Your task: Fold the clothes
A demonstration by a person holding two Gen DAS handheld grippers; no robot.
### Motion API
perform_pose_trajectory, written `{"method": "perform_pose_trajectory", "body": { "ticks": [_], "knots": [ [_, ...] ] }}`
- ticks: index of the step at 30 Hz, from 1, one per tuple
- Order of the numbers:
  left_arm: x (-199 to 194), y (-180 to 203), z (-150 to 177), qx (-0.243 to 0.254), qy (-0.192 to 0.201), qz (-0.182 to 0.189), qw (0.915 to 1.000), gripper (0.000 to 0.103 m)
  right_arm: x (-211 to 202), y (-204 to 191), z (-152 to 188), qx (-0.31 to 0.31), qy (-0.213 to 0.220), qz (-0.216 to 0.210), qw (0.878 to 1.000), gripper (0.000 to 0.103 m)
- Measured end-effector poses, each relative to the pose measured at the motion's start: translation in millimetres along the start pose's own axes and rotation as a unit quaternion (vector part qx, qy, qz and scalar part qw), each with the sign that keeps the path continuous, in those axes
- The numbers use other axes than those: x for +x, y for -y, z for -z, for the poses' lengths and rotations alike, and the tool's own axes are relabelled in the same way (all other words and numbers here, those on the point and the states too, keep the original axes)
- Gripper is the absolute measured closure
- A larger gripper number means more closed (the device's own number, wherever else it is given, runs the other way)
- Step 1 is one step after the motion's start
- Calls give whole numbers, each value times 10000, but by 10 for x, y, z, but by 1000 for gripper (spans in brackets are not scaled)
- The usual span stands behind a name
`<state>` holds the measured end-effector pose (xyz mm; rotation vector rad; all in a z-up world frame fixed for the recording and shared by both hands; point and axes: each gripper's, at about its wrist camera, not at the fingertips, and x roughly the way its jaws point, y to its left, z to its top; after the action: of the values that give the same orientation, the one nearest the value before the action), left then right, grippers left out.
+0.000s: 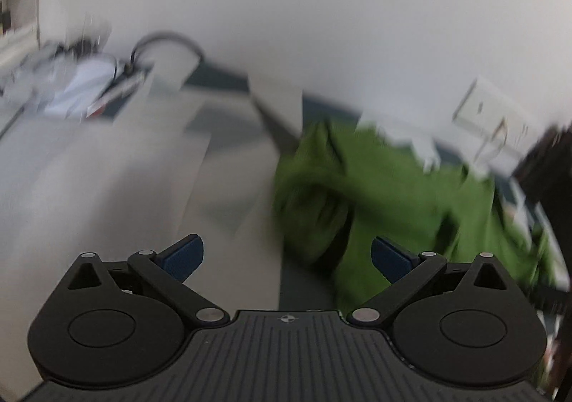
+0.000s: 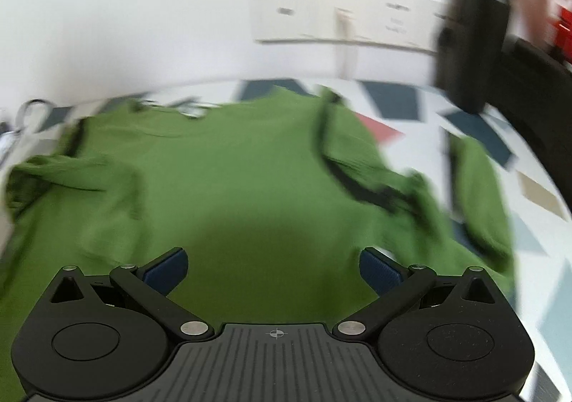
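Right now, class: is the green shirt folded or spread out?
Mostly spread: the green shirt lies flat on the patterned table, with one sleeve flipped inward.

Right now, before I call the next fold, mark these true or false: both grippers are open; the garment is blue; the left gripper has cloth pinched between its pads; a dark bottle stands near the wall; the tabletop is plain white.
1. Both grippers are open. True: the left gripper and the right gripper show wide jaws.
2. The garment is blue. False: the shirt is green.
3. The left gripper pinches cloth. False: nothing sits between its pads.
4. A dark bottle stands near the wall. True.
5. The tabletop is plain white. False: it carries coloured geometric shapes.
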<state>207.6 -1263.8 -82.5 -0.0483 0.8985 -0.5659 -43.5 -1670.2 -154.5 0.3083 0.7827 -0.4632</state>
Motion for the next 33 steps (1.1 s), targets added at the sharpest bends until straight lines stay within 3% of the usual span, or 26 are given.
{"method": "perform_pose_trajectory", "body": {
  "ticks": [4, 9, 12, 13, 14, 15, 16, 17, 18, 21, 24, 25, 28, 33],
  "knots": [
    [167, 180, 126, 252, -179, 100, 9995, 1, 116, -367, -143, -468, -15, -575, 9972, 1],
    [389, 422, 153, 634, -182, -131, 9977, 1, 310, -701, -310, -888, 30, -772, 9930, 1],
    [461, 490, 178, 925, -227, -275, 9951, 1, 456, -756, -383, -867, -189, -937, 9916, 11],
    [483, 504, 179, 1008, -234, -319, 9941, 1, 509, -782, -392, -933, -344, -1024, 9898, 23],
    [501, 514, 174, 1076, -226, -373, 9932, 1, 552, -803, -402, -1070, -506, -1079, 9871, 44],
    [515, 514, 173, 1142, -206, -455, 9922, 2, 571, -818, -405, -1227, -589, -1082, 9848, 52],
    [527, 505, 170, 1196, -188, -547, 9911, 5, 559, -813, -415, -1348, -534, -1046, 9839, 62],
    [538, 491, 161, 1221, -169, -617, 9904, 5, 540, -781, -453, -1418, -469, -981, 9839, 84],
    [547, 467, 143, 1204, -148, -652, 9905, 5, 523, -717, -527, -1418, -375, -817, 9858, 97],
    [571, 419, 93, 1216, -82, -771, 9895, 5, 386, -406, -785, -950, 280, -254, 9948, 97],
    [590, 420, 70, 1344, 3, -854, 9872, 5, 271, -46, -989, -435, 691, 288, 9962, 97],
    [594, 424, 66, 1395, 31, -877, 9863, 4, 269, 61, -1000, -344, 613, 409, 9967, 95],
    [596, 440, 68, 1542, 97, -939, 9835, 4, 239, 349, -968, -98, 424, 708, 9965, 73],
    [563, 460, 77, 1652, 198, -1078, 9802, 4, 130, 540, -698, 74, 192, 754, 9969, 70]
  ]
}}
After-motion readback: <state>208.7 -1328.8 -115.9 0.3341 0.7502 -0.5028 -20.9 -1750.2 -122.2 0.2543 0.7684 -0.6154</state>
